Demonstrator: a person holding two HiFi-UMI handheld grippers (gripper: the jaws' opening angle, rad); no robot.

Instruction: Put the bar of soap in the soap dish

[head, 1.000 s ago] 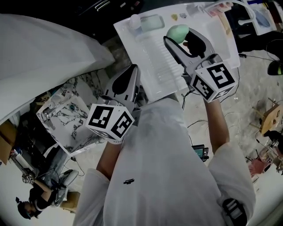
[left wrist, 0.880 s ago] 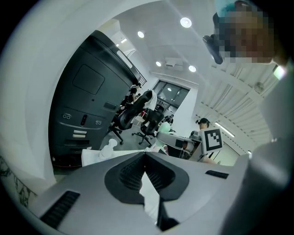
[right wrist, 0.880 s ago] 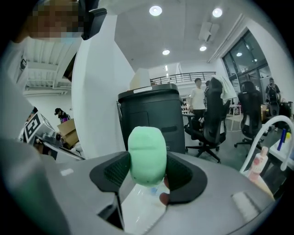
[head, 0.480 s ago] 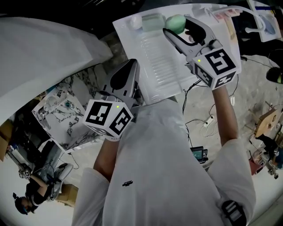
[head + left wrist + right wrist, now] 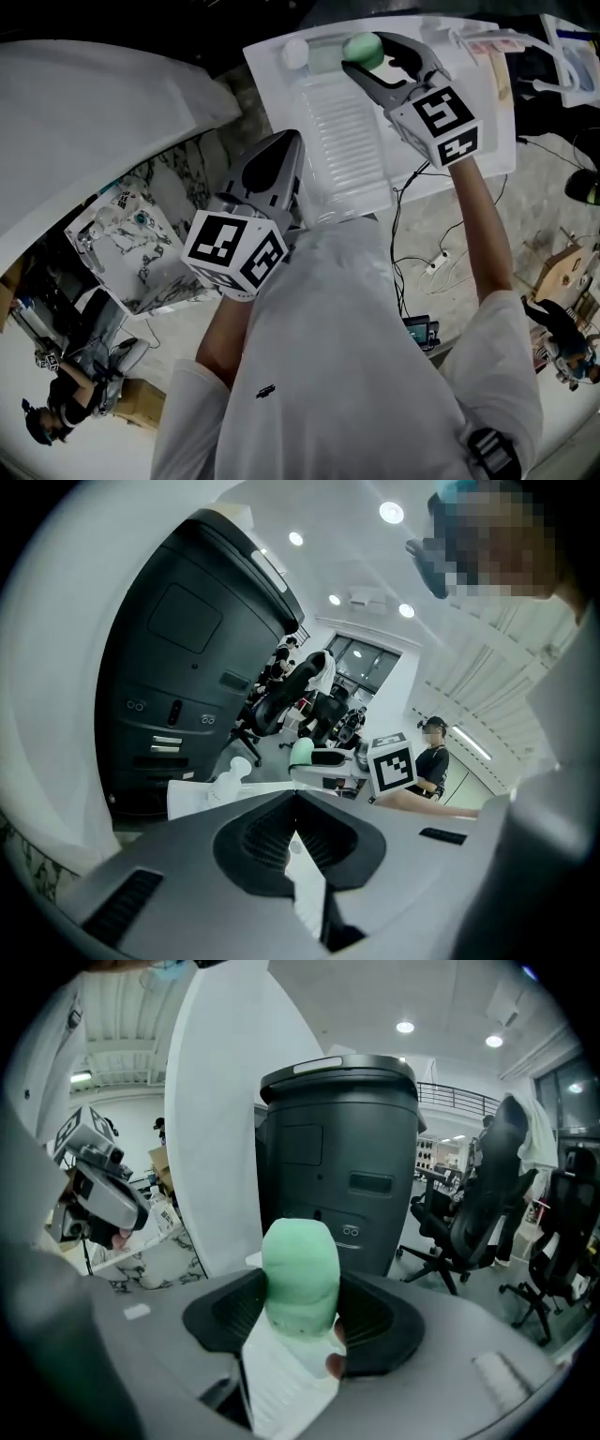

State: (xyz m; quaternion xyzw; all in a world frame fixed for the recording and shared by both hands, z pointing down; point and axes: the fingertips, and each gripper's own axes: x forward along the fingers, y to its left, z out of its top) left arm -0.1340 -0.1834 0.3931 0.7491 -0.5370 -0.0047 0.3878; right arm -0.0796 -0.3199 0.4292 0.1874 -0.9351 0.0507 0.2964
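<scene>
A pale green bar of soap (image 5: 363, 49) (image 5: 300, 1277) is clamped between the jaws of my right gripper (image 5: 367, 54) (image 5: 302, 1309), held over the far end of the white ribbed tray (image 5: 342, 141). Just left of the soap lies the pale green soap dish (image 5: 322, 56), partly hidden. My left gripper (image 5: 279, 150) (image 5: 294, 803) hangs near the tray's near left corner, its jaws pressed together with nothing between them. In the left gripper view the soap (image 5: 302, 753) shows far off in the other gripper.
A white round-capped bottle (image 5: 294, 52) stands at the tray's far left corner, beside the dish. A marble-patterned board (image 5: 141, 248) lies at the left. A dark grey bin (image 5: 339, 1162) and office chairs (image 5: 487, 1208) stand beyond. Cables run over the floor (image 5: 431, 262).
My right gripper has carried the soap farther away and leftward along the tray, closer to the soap dish. The left gripper has barely moved.
</scene>
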